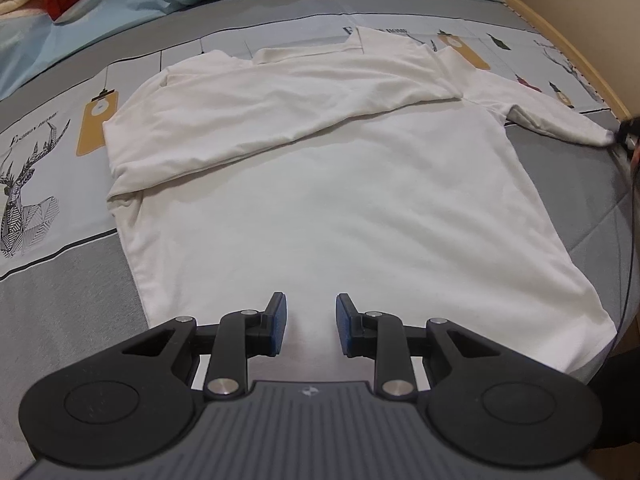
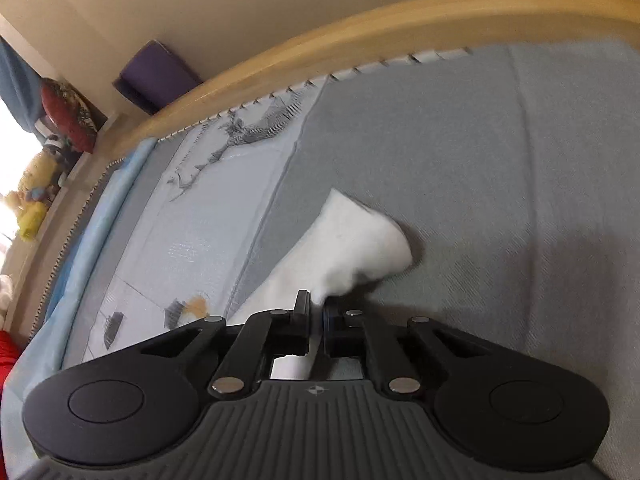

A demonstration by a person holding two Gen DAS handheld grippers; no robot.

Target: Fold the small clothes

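On bedspread [image 1: 60, 300], one white shirt [image 1: 340, 208]; left hand-held gripper [image 1: 311, 322] parted, empty; right hand-held gripper [image 2: 317, 312] pinching sleeve [image 2: 360, 240]

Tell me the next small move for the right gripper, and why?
Probably carry the right sleeve inward across the white shirt. The right gripper is pinched on its cuff, one sleeve already lies folded across the chest, and the left gripper hovers open over the hem.

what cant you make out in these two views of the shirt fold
- Left wrist view: right tool at the sleeve cuff is cut off by the frame edge.
- Right wrist view: the grip point on the white shirt is hidden behind the right tool; fabric blurred.
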